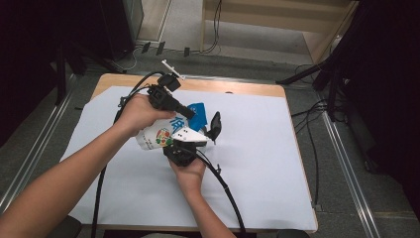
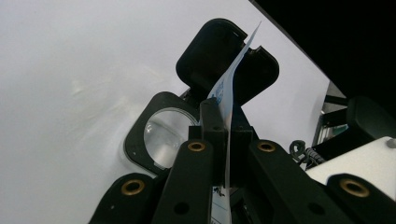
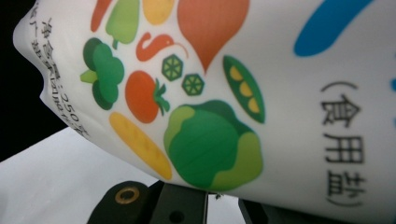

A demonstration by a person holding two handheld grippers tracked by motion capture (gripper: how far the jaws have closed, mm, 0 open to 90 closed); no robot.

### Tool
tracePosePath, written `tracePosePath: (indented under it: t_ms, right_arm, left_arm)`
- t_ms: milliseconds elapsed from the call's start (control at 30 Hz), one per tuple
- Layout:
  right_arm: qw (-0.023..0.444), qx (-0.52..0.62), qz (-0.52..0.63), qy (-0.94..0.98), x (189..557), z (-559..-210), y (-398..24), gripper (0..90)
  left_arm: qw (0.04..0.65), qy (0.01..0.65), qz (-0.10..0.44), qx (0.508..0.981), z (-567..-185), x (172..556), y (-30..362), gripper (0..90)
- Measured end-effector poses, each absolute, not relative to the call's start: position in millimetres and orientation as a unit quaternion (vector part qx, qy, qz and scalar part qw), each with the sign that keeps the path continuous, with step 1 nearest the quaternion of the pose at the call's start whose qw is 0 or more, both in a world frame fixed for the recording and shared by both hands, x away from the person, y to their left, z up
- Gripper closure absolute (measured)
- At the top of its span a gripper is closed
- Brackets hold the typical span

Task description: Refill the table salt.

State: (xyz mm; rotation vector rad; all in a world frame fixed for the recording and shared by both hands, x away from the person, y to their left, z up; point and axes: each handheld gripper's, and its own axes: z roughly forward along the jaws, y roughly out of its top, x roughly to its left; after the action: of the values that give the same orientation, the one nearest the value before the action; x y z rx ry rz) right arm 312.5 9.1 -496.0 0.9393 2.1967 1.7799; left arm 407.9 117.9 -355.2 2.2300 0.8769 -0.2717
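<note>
Two hands meeting above the white-covered surface [image 1: 257, 148]. The left hand [image 1: 136, 113] enters from the lower left with forearm angled up and right, its left gripper [image 1: 190, 113] pointing right; the fingers [image 2: 212, 116] are clamped on the thin top edge of a white salt bag [image 1: 161, 135] printed with vegetables and blue marks. The right hand [image 1: 188, 171] rises from below, palm up, its right gripper [image 1: 185, 144] pressed against the bag's lower side; its fingers are together beneath the bag, which is held off the surface between both hands
</note>
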Motion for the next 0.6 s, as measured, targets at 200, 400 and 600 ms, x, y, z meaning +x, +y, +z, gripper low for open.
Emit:
tracePosePath:
  t_ms: [200,400,600]
  right_arm:
    - [0.090,0.315,0.595,0.734,314.4,-495.1,7.7,90.0]
    - [0.091,0.316,0.590,0.738,315.5,-498.0,8.7,90.0]
    - [0.089,0.313,0.589,0.740,315.6,-499.6,10.2,90.0]
  left_arm:
    - [0.365,0.343,-0.120,0.857,-354.4,409.5,116.9,90.0]
    - [0.365,0.346,-0.121,0.856,-356.7,409.2,117.4,90.0]
    - [0.366,0.351,-0.124,0.853,-357.9,409.9,117.6,90.0]
